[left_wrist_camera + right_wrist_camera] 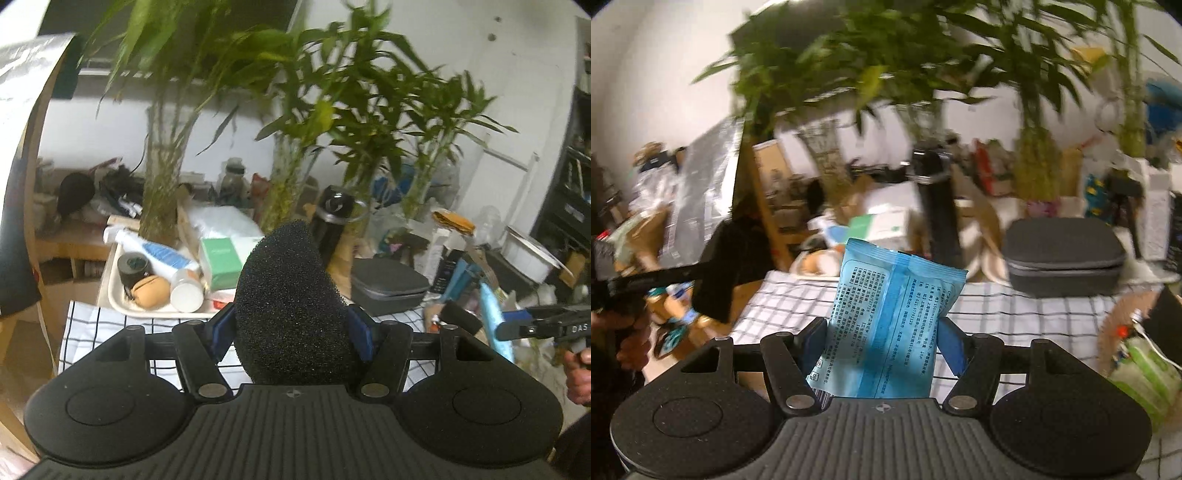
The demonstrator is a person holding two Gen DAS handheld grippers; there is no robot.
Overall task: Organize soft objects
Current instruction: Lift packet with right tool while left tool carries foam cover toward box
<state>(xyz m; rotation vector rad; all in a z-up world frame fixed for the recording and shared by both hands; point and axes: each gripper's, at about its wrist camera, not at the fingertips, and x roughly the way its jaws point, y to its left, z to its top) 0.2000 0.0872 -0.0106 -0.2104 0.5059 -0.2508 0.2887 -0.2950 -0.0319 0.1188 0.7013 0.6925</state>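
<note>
A lived-in home corner is showing here: tall green bamboo stalks in clear glass vases are crowding the back at twelve o'clock, a cream plastic tray of toiletry tubes and jars is sitting at ten o'clock, a grey zipped hard case is lying at two o'clock, and a white black-gridded cloth is covering the cluttered tabletop

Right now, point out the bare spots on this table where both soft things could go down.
Freest is the bare checked cloth in front of the grey zip case, open leftward toward the cream tray. The tray is full, and the back row of plant vases and the black bottle is crowded.
</note>
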